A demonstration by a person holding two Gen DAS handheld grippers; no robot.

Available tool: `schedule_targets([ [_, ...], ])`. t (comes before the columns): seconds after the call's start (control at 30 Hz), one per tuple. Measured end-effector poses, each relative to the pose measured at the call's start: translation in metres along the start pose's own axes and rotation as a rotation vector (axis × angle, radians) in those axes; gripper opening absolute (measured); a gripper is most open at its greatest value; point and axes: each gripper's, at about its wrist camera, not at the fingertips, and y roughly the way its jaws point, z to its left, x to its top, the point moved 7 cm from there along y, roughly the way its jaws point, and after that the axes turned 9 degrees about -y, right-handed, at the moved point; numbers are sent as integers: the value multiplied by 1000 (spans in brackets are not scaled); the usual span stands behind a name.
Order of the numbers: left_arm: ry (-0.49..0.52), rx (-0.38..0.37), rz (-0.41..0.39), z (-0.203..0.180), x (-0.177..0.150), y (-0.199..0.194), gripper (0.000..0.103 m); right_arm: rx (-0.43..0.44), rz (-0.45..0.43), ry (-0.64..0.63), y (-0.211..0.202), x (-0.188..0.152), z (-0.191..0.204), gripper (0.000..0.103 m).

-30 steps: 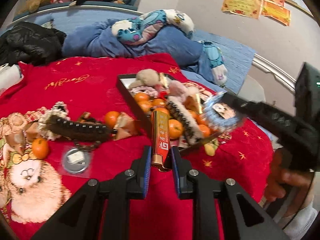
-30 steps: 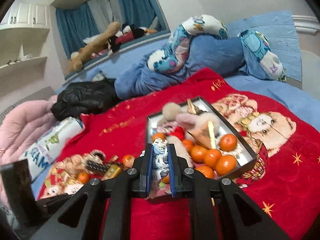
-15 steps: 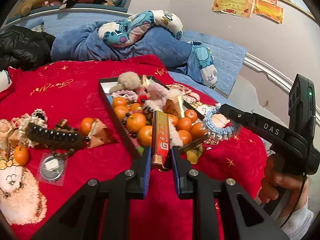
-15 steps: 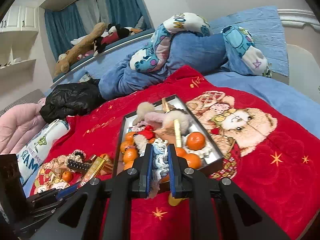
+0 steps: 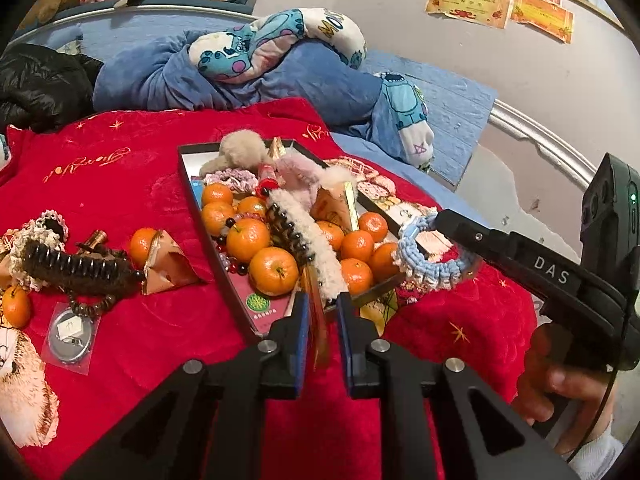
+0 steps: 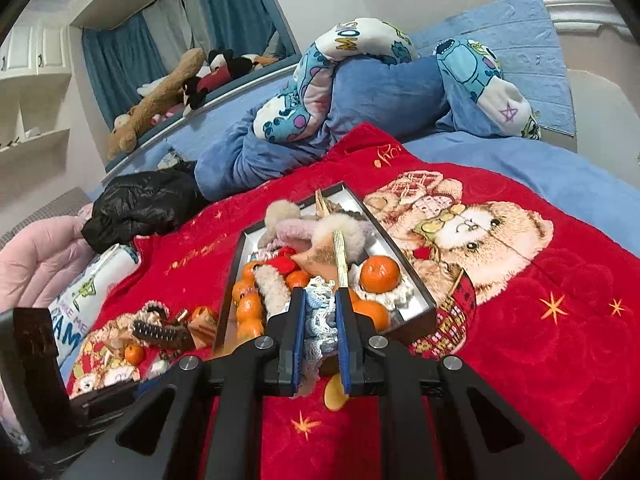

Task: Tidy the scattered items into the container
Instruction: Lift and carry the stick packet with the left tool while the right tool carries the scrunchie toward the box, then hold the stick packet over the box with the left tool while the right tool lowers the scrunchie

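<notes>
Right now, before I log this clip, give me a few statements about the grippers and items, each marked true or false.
1. The right gripper is shut on a blue-and-white crocheted scrunchie. True.
2. The left gripper is open, with nothing between its fingers. False: an orange-gold tube, blurred, sits between them.
3. Several tangerines lie in the black tray. True.
4. Every tangerine is already in the tray. False: one tangerine and another lie on the red blanket.
5. The brown hair claw lies outside the tray. True.
</notes>
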Motion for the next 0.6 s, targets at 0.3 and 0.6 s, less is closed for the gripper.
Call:
schedule_targets([
  [0.3,15,18,53,3,-7,21,14,1,23,33,12,-2,-4,14],
  [0.6,-22,68,81,18,-20,15,14,14,20,39,9,-2,-7,15],
])
